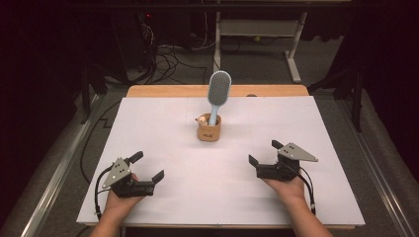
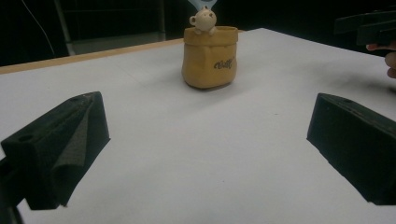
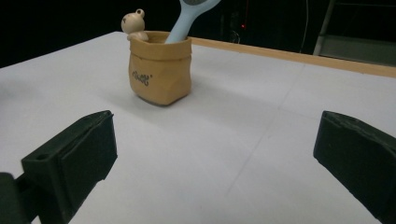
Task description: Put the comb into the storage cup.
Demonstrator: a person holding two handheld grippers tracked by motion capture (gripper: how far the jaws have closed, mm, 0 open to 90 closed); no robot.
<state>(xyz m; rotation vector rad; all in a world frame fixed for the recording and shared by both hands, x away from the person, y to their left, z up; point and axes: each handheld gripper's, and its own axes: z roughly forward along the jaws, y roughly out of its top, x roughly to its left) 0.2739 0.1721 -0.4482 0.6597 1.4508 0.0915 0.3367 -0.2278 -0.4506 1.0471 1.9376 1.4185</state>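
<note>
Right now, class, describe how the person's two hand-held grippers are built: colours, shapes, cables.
The left gripper and right gripper are black, each with two blocky wedge-shaped jaws, a grey three-cornered plate on top and a black cable trailing behind. The forearms are bare, no sleeves.

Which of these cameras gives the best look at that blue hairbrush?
The high view: the hairbrush shows whole, standing in the tan pot. The right gripper view catches its handle and the bottom of its head; the left gripper view catches just a sliver above the pot's little bear.
</note>
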